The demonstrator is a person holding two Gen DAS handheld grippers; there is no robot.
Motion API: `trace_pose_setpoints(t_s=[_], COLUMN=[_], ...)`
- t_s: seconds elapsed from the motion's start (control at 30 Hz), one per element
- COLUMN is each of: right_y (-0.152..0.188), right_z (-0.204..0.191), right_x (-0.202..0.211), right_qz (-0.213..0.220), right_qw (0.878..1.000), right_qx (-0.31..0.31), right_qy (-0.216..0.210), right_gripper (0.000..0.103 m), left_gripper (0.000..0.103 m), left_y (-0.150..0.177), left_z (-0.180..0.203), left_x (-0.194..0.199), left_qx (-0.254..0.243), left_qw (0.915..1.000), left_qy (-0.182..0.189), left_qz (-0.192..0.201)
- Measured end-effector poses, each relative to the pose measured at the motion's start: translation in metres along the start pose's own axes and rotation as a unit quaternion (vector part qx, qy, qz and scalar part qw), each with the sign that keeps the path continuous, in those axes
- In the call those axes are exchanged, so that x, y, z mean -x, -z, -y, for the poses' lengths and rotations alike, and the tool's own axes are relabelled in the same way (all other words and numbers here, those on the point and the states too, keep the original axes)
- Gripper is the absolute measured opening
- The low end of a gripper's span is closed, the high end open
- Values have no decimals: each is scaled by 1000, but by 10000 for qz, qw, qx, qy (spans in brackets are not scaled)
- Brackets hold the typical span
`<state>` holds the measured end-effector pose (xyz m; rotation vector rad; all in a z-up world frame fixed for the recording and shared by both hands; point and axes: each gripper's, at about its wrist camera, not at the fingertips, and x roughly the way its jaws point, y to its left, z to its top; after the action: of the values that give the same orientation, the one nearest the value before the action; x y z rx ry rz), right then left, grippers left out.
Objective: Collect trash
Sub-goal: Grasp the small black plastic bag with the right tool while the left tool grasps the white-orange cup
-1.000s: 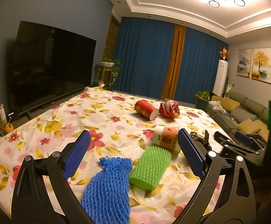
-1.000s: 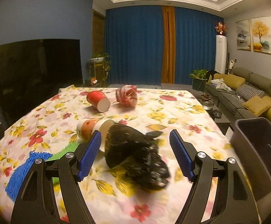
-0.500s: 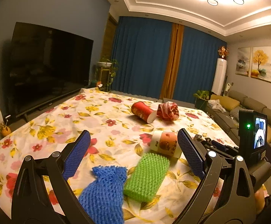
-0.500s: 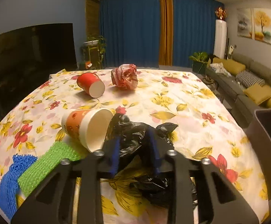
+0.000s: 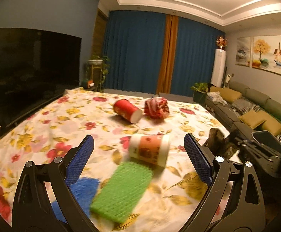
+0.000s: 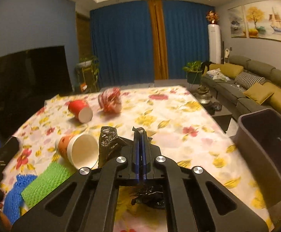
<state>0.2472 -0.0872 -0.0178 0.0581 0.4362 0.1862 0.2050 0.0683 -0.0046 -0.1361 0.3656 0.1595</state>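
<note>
A table covered by a floral cloth (image 6: 179, 116) is seen from two cameras mounted on handheld grippers. Near the front edge of the table, towards its right side, a crumpled black plastic bag (image 6: 109, 143) is pinched by the right gripper (image 6: 140, 150). Its blue pads have just been closing and are now drawn together with only a thin fold of the bag between them; loose film bulges out to the left of the jaws and hangs beneath them.

The bag is judged to be very light, soft and shapeless, with a slick surface. A bunched fold is the best place for it to be taken, since a single thin layer could slide out or tear.

Just beside the bag, to its left, an orange paper cup (image 6: 76, 150) lies on its side with its mouth facing the front edge. It is judged light and easily crushed, best held across its wall.

The left gripper (image 5: 138, 154) is held wide open and empty above the front edge, with the same orange cup ahead between its pads, untouched. A green mesh sleeve (image 5: 121, 189) lies nearer the front edge.

A dark bin (image 6: 270, 150) stands off the table's right edge.
</note>
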Motion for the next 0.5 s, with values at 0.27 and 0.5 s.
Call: trace_pose_setpoints(t_s=[0.27, 0.5], right_y=[-5, -7], right_z=[16, 21], right_x=[12, 16], right_qz=[270, 331], right_qw=[9995, 9991], right_qx=[-123, -222], right_qy=[59, -111], right_gripper=[3, 3], left_gripper=[81, 64], left_y=[3, 13], left_z=[31, 38], left_x=[-49, -86], left_qx=[-241, -338], left_qw=[9988, 9949], left_qy=[-2, -98], left_qz=[-414, -948])
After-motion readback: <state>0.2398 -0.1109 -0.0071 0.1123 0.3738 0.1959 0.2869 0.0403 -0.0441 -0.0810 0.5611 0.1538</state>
